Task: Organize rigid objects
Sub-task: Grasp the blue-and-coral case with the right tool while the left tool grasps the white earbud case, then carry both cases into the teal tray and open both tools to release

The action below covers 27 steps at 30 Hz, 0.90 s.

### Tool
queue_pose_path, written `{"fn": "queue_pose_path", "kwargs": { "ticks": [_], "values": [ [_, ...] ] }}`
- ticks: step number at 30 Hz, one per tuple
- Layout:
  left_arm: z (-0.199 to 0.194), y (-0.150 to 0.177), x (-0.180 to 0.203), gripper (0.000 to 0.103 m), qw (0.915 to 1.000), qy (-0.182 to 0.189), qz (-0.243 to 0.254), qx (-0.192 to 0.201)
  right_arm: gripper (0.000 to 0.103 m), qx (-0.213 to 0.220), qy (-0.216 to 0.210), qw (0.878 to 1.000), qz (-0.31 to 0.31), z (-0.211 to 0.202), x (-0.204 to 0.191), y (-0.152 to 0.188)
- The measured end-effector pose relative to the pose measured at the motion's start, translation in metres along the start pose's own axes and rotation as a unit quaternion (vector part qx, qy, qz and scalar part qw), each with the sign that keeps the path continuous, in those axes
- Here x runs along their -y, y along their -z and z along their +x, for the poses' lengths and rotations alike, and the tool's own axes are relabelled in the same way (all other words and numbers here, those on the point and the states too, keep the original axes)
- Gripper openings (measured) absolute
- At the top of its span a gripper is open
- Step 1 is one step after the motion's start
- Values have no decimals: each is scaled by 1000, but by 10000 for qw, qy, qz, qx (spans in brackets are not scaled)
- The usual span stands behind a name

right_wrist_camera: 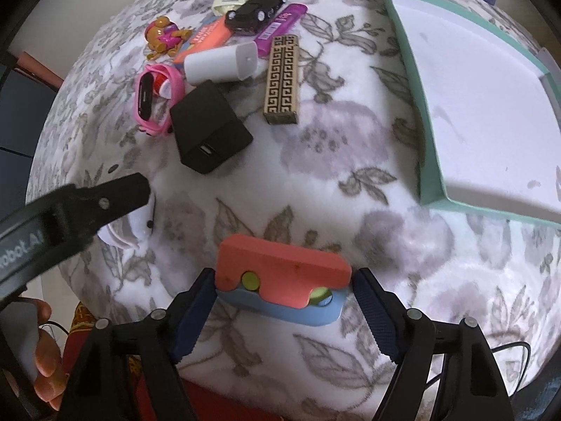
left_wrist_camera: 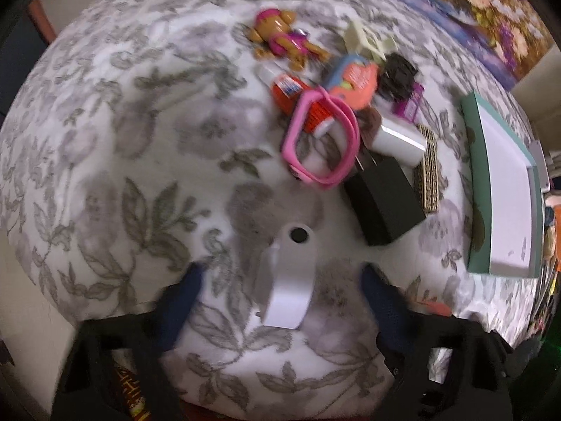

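In the left wrist view my left gripper [left_wrist_camera: 282, 270] points down at the flowered cloth and straddles a small white plastic piece [left_wrist_camera: 284, 280] with a round hole. Its blue pads [left_wrist_camera: 182, 301] stand clear of the piece on both sides, so it is open. In the right wrist view my right gripper [right_wrist_camera: 284, 277] is shut on an orange and blue block [right_wrist_camera: 280, 273] with green dots, its pads against the two ends. The left gripper's black finger [right_wrist_camera: 105, 196] shows at the left over the white piece [right_wrist_camera: 129, 231].
A teal tray [right_wrist_camera: 403, 70] with a white floor lies at the right, also in the left wrist view [left_wrist_camera: 473, 182]. Beyond lies a pile: black charger [right_wrist_camera: 210, 129], patterned box [right_wrist_camera: 282, 80], white adapter [right_wrist_camera: 221, 63], pink watch band [right_wrist_camera: 157, 98], toy dog [right_wrist_camera: 164, 35], toy car [right_wrist_camera: 256, 10]. A hand [right_wrist_camera: 45, 351] is at the lower left.
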State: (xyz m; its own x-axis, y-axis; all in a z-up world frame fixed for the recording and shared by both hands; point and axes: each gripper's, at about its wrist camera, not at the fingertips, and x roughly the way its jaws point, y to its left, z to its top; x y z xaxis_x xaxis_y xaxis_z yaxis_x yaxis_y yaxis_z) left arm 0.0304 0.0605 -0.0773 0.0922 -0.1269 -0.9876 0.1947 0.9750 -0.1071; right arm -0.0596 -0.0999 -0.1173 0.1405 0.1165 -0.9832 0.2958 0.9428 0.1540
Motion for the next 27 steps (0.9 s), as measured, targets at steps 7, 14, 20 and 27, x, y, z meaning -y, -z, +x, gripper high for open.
{"fn": "queue_pose_path", "kwargs": {
  "ticks": [7, 14, 20, 27],
  "values": [
    [17, -3, 11, 44, 9997, 24, 20, -242, 75, 1, -54, 9999, 151, -9, 31, 15],
    [-3, 0, -7, 37, 9996, 280, -103, 20, 75, 32, -159, 9994, 319, -36, 56, 25],
    [-34, 0, -2, 37, 9980, 443, -31, 458, 74, 247, -475, 9973, 503, -57, 75, 23],
    [-67, -10, 17, 37, 9939, 715, 3, 842, 74, 796, -883, 9892, 860, -95, 103, 20]
  ]
}}
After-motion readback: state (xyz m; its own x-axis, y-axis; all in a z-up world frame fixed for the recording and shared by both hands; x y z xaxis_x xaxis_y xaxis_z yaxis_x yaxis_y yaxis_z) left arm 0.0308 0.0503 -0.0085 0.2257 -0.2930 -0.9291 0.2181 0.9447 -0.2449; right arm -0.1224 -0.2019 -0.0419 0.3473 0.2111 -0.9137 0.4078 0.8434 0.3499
